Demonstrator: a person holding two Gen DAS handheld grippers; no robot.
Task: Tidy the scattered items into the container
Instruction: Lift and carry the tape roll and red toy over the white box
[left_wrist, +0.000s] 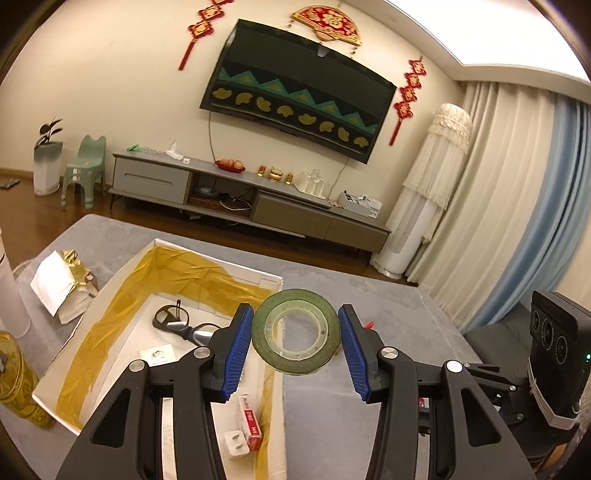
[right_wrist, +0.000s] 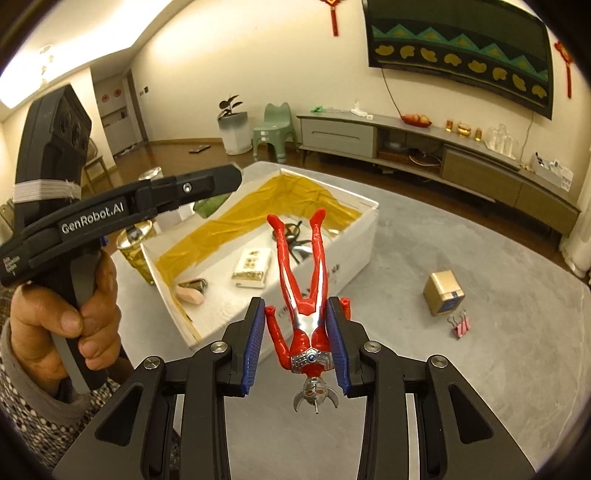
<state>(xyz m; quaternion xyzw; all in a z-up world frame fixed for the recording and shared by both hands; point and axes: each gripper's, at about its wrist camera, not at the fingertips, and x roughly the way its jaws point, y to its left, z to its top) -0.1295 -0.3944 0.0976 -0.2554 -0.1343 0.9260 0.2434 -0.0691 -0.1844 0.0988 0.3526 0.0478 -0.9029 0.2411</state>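
On the left, the white box (left_wrist: 207, 254) lined with gold foil sits on the grey surface (left_wrist: 369, 295), holding glasses (left_wrist: 177, 323), a white plug (left_wrist: 236, 443) and a red-and-white packet (left_wrist: 251, 421). The left gripper (left_wrist: 295, 332) clamps a roll of green tape (left_wrist: 295, 330) between its blue pads, above the box's right wall. Further right, the right gripper (right_wrist: 297, 343) is closed on a red and silver toy figure (right_wrist: 303, 295), feet pointing towards the box; a small gold carton (right_wrist: 443, 291) and pink binder clips (right_wrist: 460, 325) lie on the surface at right.
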